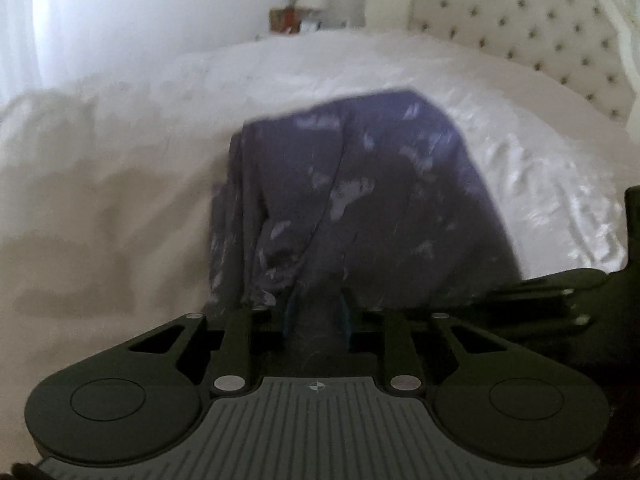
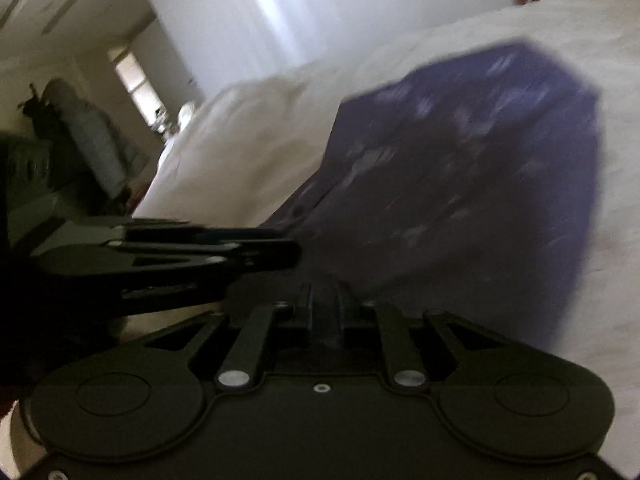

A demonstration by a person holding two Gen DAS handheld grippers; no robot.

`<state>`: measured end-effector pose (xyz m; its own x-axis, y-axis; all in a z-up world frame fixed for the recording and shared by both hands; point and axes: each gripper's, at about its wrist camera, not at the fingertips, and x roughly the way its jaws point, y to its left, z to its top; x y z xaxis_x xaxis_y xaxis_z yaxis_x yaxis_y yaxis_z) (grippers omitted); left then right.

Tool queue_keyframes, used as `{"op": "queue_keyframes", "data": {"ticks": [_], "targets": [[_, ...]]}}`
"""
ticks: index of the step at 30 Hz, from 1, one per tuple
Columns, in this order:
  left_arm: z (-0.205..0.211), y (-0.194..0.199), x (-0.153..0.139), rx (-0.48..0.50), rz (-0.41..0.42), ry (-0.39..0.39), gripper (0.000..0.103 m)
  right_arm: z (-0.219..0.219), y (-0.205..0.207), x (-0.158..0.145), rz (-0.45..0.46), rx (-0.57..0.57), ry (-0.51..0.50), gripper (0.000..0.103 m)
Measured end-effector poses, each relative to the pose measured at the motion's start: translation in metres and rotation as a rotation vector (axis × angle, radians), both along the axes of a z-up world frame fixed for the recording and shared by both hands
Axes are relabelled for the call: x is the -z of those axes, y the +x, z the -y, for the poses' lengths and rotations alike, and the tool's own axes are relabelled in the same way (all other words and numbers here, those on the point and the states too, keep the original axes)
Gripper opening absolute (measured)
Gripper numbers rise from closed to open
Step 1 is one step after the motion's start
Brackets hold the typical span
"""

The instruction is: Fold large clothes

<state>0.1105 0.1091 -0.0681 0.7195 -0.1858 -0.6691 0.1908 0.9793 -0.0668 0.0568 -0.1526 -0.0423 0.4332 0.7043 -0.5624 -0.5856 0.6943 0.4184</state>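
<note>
I had my left gripper [image 1: 316, 312] closed on a bunched edge of the purple garment [image 1: 360, 184], the cloth pinched between its blue-padded fingers. My right gripper [image 2: 324, 304] was likewise clamped down on dark fabric of the same garment [image 2: 460, 184], though blur made the grip there harder to read. The two grippers sat close side by side at the near edge; each showed at the border of the other's view. From both of them the garment ran straight ahead, away from me, draped over the white bed [image 1: 280, 64] with its long axis pointing toward the tufted headboard [image 1: 520, 20]. Its far edge lay flat and square on the bed. Neither gripper was clearly nearer to that far edge. I judged the coming move would carry the held near edge forward over the length of the cloth.
</note>
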Motion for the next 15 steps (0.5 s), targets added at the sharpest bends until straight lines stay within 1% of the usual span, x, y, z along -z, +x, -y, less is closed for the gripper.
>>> {"op": "queue_keyframes", "data": {"ticks": [1, 3, 4, 5, 6, 7, 9, 11, 12, 13, 15], "targets": [[-0.002, 0.002, 0.005, -0.006, -0.013, -0.005, 0.019, -0.008, 0.000, 0.002, 0.003, -0.014, -0.009, 0.006], [-0.002, 0.000, 0.007, -0.003, 0.001, -0.013, 0.019, -0.011, 0.001, -0.001, 0.014, -0.014, -0.016, 0.006], [-0.002, 0.000, 0.007, -0.002, 0.005, -0.011, 0.019, -0.008, 0.001, -0.006, 0.024, -0.016, -0.021, 0.008], [-0.002, 0.001, 0.007, -0.002, 0.006, -0.014, 0.019, -0.004, 0.001, -0.010, 0.040, -0.010, -0.031, 0.013], [-0.003, 0.001, 0.008, -0.005, 0.005, -0.025, 0.019, 0.002, 0.000, -0.016, 0.062, 0.001, -0.043, 0.015], [-0.007, 0.001, 0.010, -0.008, 0.004, -0.042, 0.019, 0.008, 0.003, -0.022, 0.082, 0.017, -0.050, 0.025], [-0.012, 0.000, 0.013, -0.017, 0.002, -0.078, 0.019, 0.022, 0.011, -0.039, 0.123, 0.069, -0.049, 0.034], [-0.013, 0.000, 0.013, -0.025, -0.002, -0.098, 0.019, 0.029, 0.025, -0.055, 0.155, 0.091, -0.041, 0.053], [-0.013, -0.001, 0.013, -0.027, -0.002, -0.102, 0.019, 0.029, 0.034, -0.064, 0.176, 0.089, -0.052, 0.057], [-0.013, -0.001, 0.012, -0.028, -0.002, -0.104, 0.019, 0.025, 0.044, -0.072, 0.203, 0.075, -0.070, 0.064], [-0.013, -0.001, 0.012, -0.033, 0.000, -0.109, 0.019, 0.008, 0.062, -0.083, 0.256, 0.027, -0.113, 0.070]]}}
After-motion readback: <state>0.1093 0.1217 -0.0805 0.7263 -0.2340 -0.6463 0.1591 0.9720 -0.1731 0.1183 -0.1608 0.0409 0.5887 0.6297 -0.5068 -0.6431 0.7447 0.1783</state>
